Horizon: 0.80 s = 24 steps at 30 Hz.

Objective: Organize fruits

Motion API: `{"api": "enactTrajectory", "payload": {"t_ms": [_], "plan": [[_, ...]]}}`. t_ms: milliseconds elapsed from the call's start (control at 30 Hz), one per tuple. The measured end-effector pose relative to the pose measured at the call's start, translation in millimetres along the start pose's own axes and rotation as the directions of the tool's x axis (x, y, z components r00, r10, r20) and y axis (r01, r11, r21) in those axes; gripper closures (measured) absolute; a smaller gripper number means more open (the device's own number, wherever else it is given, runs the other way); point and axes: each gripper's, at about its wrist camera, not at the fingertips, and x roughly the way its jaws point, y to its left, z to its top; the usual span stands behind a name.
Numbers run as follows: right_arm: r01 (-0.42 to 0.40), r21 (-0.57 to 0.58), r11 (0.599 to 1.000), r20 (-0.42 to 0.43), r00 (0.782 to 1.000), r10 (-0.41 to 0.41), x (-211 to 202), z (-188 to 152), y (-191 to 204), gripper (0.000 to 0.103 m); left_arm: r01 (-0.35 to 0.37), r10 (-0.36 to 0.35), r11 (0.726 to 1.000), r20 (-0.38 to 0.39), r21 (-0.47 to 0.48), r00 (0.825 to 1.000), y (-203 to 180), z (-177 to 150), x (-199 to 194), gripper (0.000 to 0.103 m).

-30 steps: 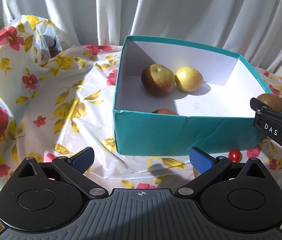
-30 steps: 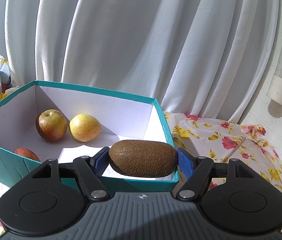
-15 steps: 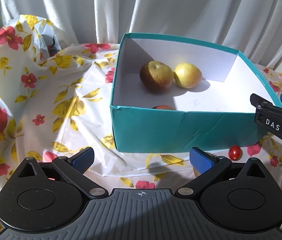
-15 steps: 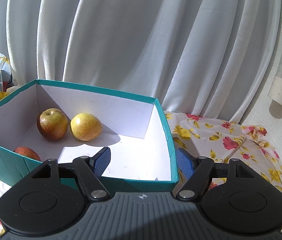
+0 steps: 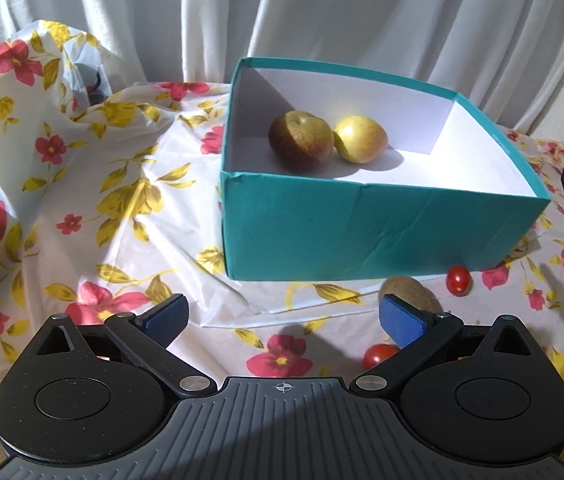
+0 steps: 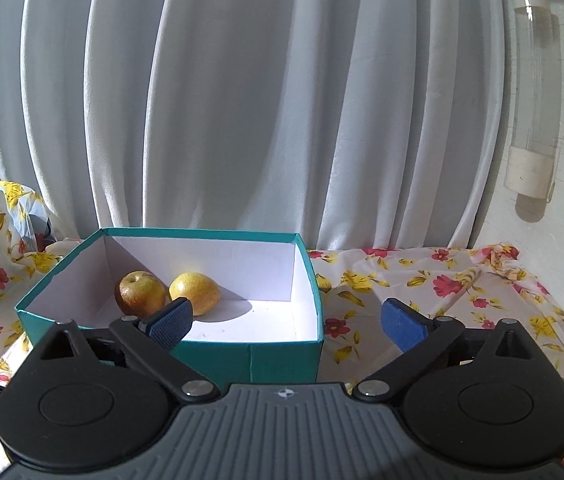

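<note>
A teal box (image 5: 362, 232) with a white inside stands on the flowered tablecloth. In it a red-brown apple (image 5: 301, 140) and a yellow apple (image 5: 360, 138) lie side by side. My left gripper (image 5: 282, 316) is open in front of the box, with nothing between its fingers. A brown fruit (image 5: 410, 292) lies just behind its right finger, beside two cherry tomatoes (image 5: 458, 280) (image 5: 378, 354). My right gripper (image 6: 286, 320) is held back from the box (image 6: 249, 354), its jaws opening wide and empty. Both apples (image 6: 139, 294) (image 6: 195, 292) show beyond it. No kiwi is in sight.
White curtains hang close behind the table. A crumpled flowered plastic bag (image 5: 81, 76) lies at the back left. A clear bottle (image 6: 534, 100) hangs on the wall at the right. Flowered tablecloth (image 6: 442, 280) stretches to the right of the box.
The right gripper let go of the kiwi over the box, then spread its jaws wide and drew back and up. The kiwi is out of sight. The left gripper stayed put.
</note>
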Motion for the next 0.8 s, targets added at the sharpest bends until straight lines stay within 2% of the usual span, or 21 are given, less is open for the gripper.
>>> {"api": "enactTrajectory", "payload": {"t_ms": [200,567,667,800], "plan": [[0.019,0.009,1.0,-0.014,1.0,-0.019,-17,-11,-5,0.002,0.092,-0.091,0.995,-0.009,0.03,0.996,-5,-19,-6,0.0],[0.027,0.022,0.999,-0.028,0.999,-0.026,-39,-30,-8,0.002,0.073,-0.074,0.995,0.012,0.068,0.997,-12,-42,-15,0.0],[0.028,0.031,0.999,-0.042,0.999,-0.026,-42,-34,-10,0.002,0.049,-0.05,0.993,0.01,0.103,0.999,-20,-43,-8,0.0],[0.035,0.04,0.999,-0.053,0.998,-0.032,-43,-37,-14,0.002,0.058,-0.062,0.987,0.024,0.153,0.998,-33,-41,1,0.0]]}}
